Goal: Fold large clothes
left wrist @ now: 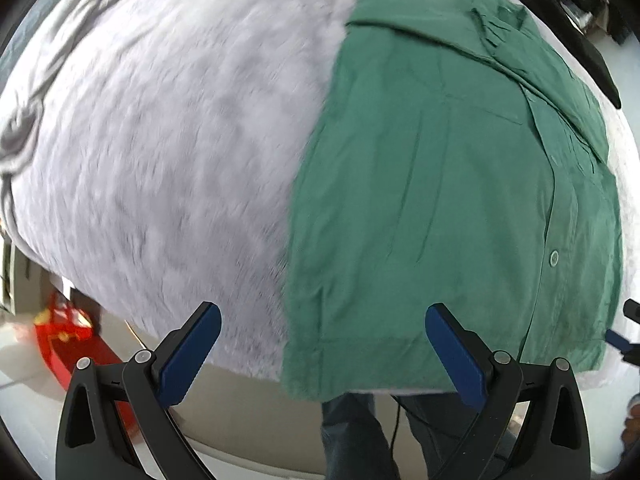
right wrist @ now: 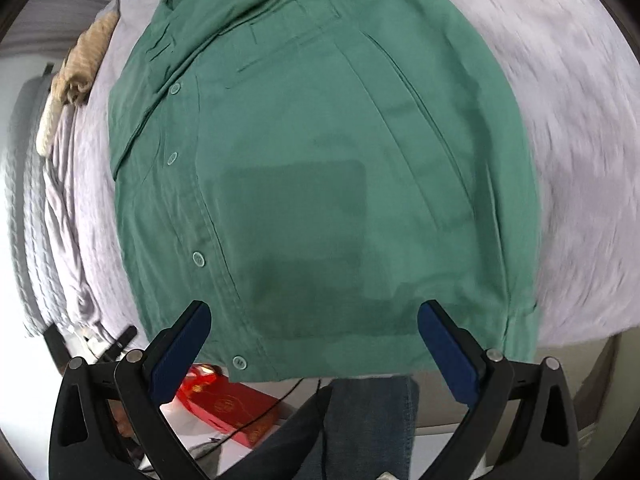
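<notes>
green shirt (right wrist: pixel 320 184): flat on the fuzzy bed (left wrist: pixel 160 140), partly folded | left gripper (left wrist: pixel 322 350): wide, holds nothing | right gripper (right wrist: pixel 314 346): wide, holds nothing | red box (right wrist: pixel 232 412) writing: too blurry to read

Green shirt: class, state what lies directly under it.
The green shirt lies on a pale fuzzy blanket. The blanket shows around it; whatever is beneath the shirt's middle is covered.
</notes>
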A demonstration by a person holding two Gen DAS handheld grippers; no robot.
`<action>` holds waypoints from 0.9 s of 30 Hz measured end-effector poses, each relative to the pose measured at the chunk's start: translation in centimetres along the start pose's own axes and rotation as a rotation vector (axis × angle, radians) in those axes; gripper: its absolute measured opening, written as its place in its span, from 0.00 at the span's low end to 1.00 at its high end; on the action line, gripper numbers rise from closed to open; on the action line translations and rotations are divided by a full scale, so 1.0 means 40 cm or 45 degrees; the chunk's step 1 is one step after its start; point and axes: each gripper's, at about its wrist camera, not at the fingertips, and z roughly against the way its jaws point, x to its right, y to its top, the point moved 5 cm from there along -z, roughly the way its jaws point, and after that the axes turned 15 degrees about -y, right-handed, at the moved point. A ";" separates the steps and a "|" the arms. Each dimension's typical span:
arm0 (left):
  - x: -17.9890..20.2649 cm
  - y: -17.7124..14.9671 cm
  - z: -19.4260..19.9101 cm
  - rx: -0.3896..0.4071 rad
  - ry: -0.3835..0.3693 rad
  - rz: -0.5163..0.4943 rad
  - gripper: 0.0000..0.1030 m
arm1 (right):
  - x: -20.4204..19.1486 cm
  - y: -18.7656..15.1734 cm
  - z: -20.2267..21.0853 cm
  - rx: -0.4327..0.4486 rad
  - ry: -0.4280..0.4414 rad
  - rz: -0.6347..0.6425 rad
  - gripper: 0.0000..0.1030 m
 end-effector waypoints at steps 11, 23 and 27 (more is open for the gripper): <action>-0.028 0.000 -0.110 -0.124 -0.134 0.031 0.99 | 0.215 -0.006 0.070 0.218 -0.097 -0.306 1.00; 0.044 -0.007 -0.185 -0.240 -0.243 -0.030 0.99 | 0.238 -0.036 -0.054 0.073 0.212 -0.391 1.00; 0.044 0.005 -0.188 -0.222 -0.288 0.007 0.99 | 0.183 -0.028 -0.008 0.132 0.454 -0.363 1.00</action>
